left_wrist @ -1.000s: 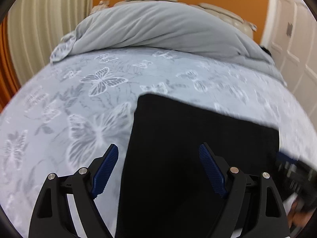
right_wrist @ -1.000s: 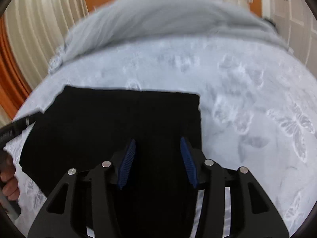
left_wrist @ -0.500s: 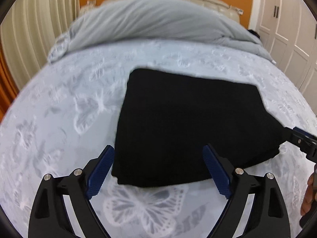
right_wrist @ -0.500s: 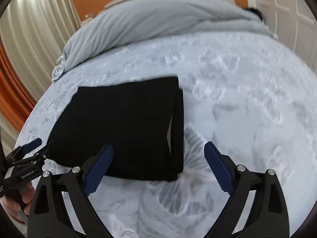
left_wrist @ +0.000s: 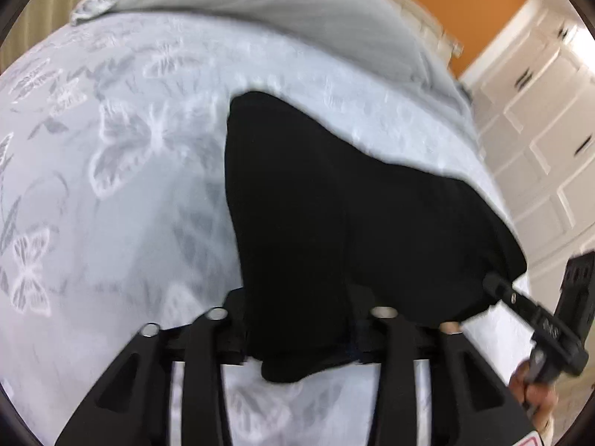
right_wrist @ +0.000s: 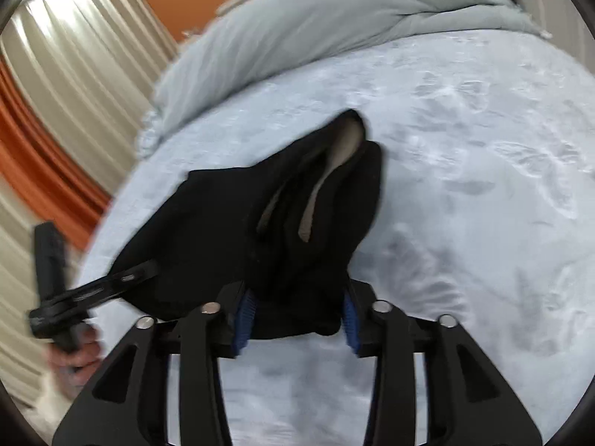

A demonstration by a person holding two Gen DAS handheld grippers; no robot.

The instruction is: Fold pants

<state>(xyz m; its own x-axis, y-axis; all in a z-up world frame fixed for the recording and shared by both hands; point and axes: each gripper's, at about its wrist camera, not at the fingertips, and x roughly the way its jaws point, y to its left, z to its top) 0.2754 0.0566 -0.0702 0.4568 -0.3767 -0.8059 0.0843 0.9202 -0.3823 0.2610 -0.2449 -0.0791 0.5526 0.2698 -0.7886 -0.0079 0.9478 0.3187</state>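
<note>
The folded black pants lie on the butterfly-print bed, with their near edge lifted. My left gripper is shut on the near left edge of the pants, and the cloth hides its pads. My right gripper is shut on the near right edge of the pants; blue pads show on both sides of the bunched cloth. Grey inner lining shows at the pants' far corner in the right wrist view. Each gripper also appears in the other's view, the right one and the left one, both gripping the cloth.
The pale grey bedspread with a butterfly print spreads around the pants. A grey duvet is piled at the head of the bed. White wardrobe doors stand to the right, curtains to the left.
Both grippers were open and held back from the flat pants half a second ago. Now both have closed on the near edge and the cloth is bunched and lifted.
</note>
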